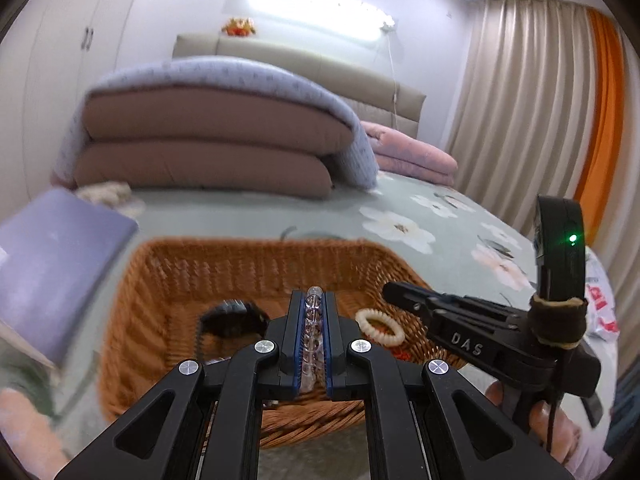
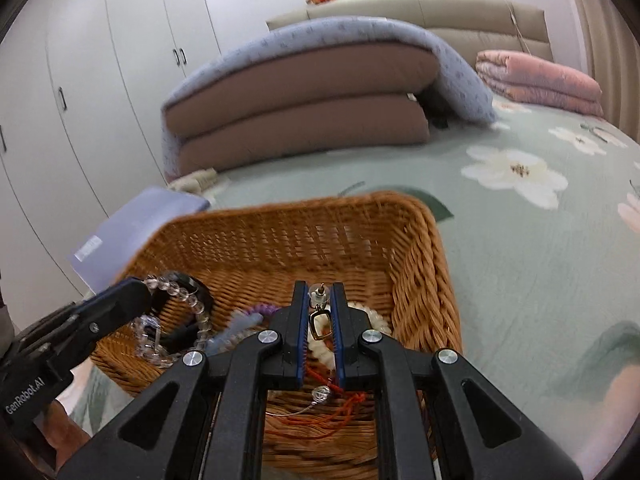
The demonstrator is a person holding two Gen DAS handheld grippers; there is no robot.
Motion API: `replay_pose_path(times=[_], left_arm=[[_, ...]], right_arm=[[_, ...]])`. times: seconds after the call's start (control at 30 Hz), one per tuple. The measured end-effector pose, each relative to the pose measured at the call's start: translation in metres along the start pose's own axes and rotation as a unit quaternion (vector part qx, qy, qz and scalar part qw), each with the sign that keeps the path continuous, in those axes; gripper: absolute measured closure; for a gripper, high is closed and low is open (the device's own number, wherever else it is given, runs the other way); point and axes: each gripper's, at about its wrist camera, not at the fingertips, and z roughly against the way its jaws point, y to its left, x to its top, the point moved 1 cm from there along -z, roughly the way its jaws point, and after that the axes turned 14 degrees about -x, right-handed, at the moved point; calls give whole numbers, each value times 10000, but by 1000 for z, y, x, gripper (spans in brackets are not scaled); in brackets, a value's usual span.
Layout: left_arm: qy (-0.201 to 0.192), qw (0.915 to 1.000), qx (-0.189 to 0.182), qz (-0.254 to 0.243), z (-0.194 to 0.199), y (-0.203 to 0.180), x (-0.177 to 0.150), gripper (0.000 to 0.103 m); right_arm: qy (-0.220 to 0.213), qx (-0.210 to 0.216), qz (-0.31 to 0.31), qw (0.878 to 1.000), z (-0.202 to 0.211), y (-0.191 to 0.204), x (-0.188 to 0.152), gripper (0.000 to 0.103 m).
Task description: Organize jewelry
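A brown wicker basket (image 1: 256, 264) (image 2: 416, 264) sits on the floral bedspread. My left gripper (image 1: 313, 300) is shut on a clear bead bracelet (image 1: 313, 328) above the basket; the bracelet hangs from that gripper in the right wrist view (image 2: 192, 308). My right gripper (image 2: 319, 294) is shut on a small gold earring (image 2: 320, 326) over the basket's near right part; it also shows in the left wrist view (image 1: 390, 290). Inside the basket lie a white bead bracelet (image 1: 380, 326) (image 2: 376, 316), a black band (image 1: 232, 316) (image 2: 200, 292), a purple-blue beaded piece (image 2: 248, 316) and a red cord with a silver bead (image 2: 322, 396).
A lavender box (image 1: 56, 256) (image 2: 140, 224) lies left of the basket. Folded brown and blue quilts (image 1: 208, 136) (image 2: 304, 96) and a pink blanket (image 1: 416, 152) (image 2: 540, 76) lie farther back on the bed. White wardrobes (image 2: 80, 80) stand left.
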Motion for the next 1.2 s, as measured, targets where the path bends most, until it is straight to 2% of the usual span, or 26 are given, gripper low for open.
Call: replay_pose_path(times=[0.07,0.2,0.33,0.43,0.47,0.5,0.57,0.7,0.83,0.93,1.0,1.03,1.07,1.1,1.2], left_arm=[[82,9999,-44,100,-4,5,-3,96],[-38,10000,-26,14,2,-1,-1,95],[-23,9999,103,-106,2,-6,-2,95],[-9,9999,71,-109,3,-8,-2,93],[-11,10000,9,-80,5,-8,-2,85],[-50,10000,-31,-71,8,-8,-2,71],[-180,9997,54,-135,13,-10,-1,51],[-253,9994,108,-233,19,-15,-1,50],[-269,9987,310,-286,31,-23,-6,50],[-462,9973,431,-364,58,-42,-8,50],[-610,9965,408,-402,81,-56,-12,49],[-689,9959,410,-423,96,-64,-17,47],[-754,9951,463,-450,113,-73,-25,39],[-802,9942,534,-468,126,-79,-31,30],[-1008,9892,951,-487,174,-98,-65,26]], right_arm=[[-21,86,-73,9999,0,-3,1,90],[-69,123,-126,9998,0,-7,1,90],[-68,413,-271,9988,0,-13,3,90],[-104,608,-467,9970,4,-19,3,74],[-145,611,-516,9967,6,-21,4,70],[-187,591,-546,9966,8,-24,4,70],[-215,570,-569,9965,11,-25,5,70],[-309,419,-512,9973,18,-24,2,70],[-876,-115,-270,9957,63,-17,-7,70],[-988,-30,-315,9946,106,-15,-24,66],[-1054,-4,-322,9939,135,-14,-41,47],[-1121,-8,-330,9931,153,-14,-54,43],[-1165,-2,-334,9926,167,-13,-64,35],[-1209,47,-338,9921,184,-12,-76,33],[-1349,16,-375,9901,220,-11,-101,29]])
